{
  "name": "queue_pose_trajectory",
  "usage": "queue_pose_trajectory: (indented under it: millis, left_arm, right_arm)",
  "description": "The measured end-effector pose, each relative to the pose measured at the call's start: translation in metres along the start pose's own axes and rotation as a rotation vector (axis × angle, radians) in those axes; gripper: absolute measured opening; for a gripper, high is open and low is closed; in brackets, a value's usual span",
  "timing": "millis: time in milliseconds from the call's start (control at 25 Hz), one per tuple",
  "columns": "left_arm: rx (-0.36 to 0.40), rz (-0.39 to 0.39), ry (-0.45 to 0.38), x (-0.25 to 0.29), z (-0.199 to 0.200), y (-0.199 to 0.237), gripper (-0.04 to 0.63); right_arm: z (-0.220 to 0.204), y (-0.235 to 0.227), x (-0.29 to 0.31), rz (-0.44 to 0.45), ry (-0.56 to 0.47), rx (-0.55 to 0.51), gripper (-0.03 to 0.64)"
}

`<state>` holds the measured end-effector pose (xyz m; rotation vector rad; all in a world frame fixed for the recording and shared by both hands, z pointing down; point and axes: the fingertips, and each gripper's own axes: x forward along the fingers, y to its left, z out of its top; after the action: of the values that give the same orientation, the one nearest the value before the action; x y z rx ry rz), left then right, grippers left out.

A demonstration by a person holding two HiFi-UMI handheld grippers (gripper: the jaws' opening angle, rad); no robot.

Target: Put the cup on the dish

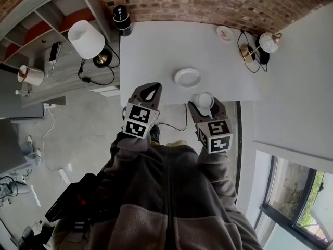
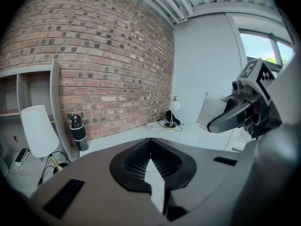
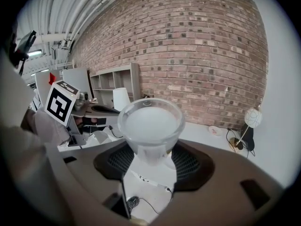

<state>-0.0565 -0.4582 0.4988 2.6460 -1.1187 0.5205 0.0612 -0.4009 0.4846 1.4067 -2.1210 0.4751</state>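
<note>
A white dish (image 1: 187,77) lies on the white table (image 1: 156,51), toward its front middle. My right gripper (image 1: 204,105) is shut on a frosted white cup (image 1: 204,98), held upright over the table's front edge, just near and right of the dish. The right gripper view shows the cup (image 3: 150,121) pinched at its base between the jaws of that gripper (image 3: 149,149). My left gripper (image 1: 150,86) hovers left of the dish, near the table's front left corner, shut and empty (image 2: 150,142). The dish is hidden in both gripper views.
At the table's back stand a small saucer (image 1: 225,33), a globe lamp (image 1: 268,41) with its cable, and a black bottle (image 1: 122,20). A white-shaded lamp (image 1: 86,39) sits on the shelf unit to the left. A cord (image 1: 177,121) hangs below the front edge.
</note>
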Motion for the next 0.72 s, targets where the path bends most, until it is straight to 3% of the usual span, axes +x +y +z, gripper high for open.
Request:
queue_pose_trajectory:
  millis: [400, 720]
  left_arm:
    - [-0.055, 0.072, 0.068, 0.004, -0.036, 0.01, 0.005]
    - [-0.038, 0.119, 0.084, 0.02, -0.042, 0.004, 0.005]
  right_arm:
    - [-0.027, -0.001, 0.024, 0.091, 0.054, -0.015, 0.25]
    - [-0.044, -0.014, 0.042, 0.152, 0.059, -0.027, 0.25]
